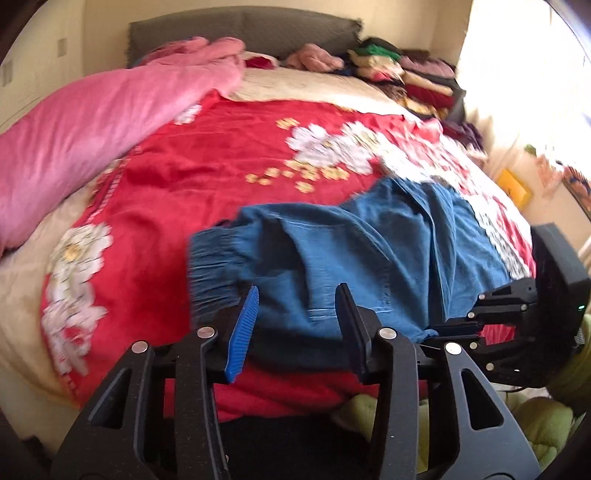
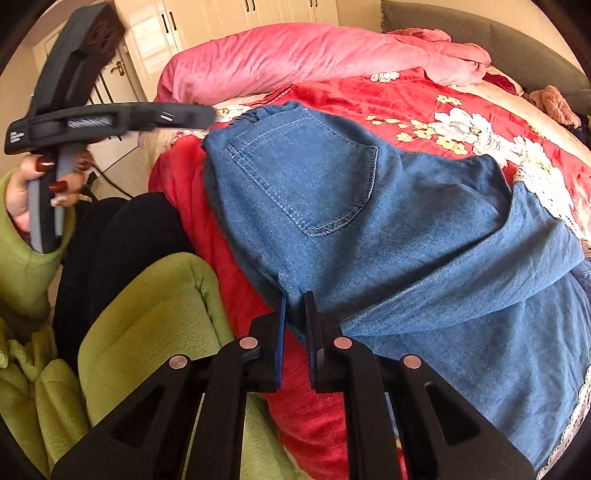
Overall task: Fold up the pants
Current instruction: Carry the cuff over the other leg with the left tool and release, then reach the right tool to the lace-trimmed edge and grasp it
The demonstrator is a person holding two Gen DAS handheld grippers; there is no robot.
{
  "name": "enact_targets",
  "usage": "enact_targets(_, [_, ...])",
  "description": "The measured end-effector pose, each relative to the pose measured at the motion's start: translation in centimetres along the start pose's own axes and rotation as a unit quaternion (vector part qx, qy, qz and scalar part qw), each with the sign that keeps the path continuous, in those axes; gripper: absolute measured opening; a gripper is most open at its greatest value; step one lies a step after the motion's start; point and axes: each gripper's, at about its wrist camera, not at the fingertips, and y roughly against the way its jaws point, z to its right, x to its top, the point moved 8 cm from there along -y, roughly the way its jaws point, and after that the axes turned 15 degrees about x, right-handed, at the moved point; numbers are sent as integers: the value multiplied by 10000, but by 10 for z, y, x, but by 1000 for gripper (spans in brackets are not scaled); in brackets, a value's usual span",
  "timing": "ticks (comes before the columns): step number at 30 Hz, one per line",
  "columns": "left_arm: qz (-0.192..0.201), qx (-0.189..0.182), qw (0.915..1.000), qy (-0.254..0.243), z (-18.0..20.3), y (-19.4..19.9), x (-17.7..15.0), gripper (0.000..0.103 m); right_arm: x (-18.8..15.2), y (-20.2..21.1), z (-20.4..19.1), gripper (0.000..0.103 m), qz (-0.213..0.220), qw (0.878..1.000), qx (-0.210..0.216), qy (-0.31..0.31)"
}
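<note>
The right gripper [image 2: 294,306] has its jaws drawn nearly together on a pinch of blue denim at the near edge of the pants [image 2: 369,221], so the cloth runs straight out from its fingertips and away across the bed. The left gripper [image 1: 297,299] stands with its jaws spread wide and nothing between them, hovering just above the pants' near edge; the gathered elastic cuff [image 1: 212,266] lies just beyond its blue left pad. The pants lie crumpled on the red floral blanket [image 1: 207,166], back pocket [image 2: 306,177] facing up, close to the bed's near side. Beyond the pants a pink quilt [image 1: 92,129] is heaped along the blanket's far-left side, and stacked folded clothes [image 1: 406,77] sit past the pants by the grey headboard [image 1: 243,27].
</note>
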Motion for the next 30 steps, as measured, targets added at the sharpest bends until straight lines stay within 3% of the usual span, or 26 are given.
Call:
enact_targets(5, [-515,200,9977,-403,13,-39,-27,35,-1,15,-8,11,158,9987,403,-270])
enact_targets(7, [-563,122,9978,-317,10,-42,-33,35,7,24,-7,11,393,9986,271,-223])
enact_targets(10, [-535,58,9982,-250,7,-39,-35,35,19,26,5,11,590,9973,148,-409])
enact_targets(12, [-519,59,9984,-239,6,-39,-36,35,21,19,15,22,557,9963,113,-638])
enact_targets(16, [-498,39,9985,-230,9,-40,-36,35,2,-12,30,28,-35,9950,-81,-997])
enact_targets(19, [-489,14,9985,-252,10,-39,-36,35,0,-13,31,28,-14,9949,-78,-1009])
enact_targets(25, [-423,-45,9990,-164,8,-32,-33,36,10,14,28,29,326,9955,-94,-885])
enact_targets(30, [-210,-151,9995,-160,14,-12,-25,41,20,50,46,29,717,9915,-430,-999])
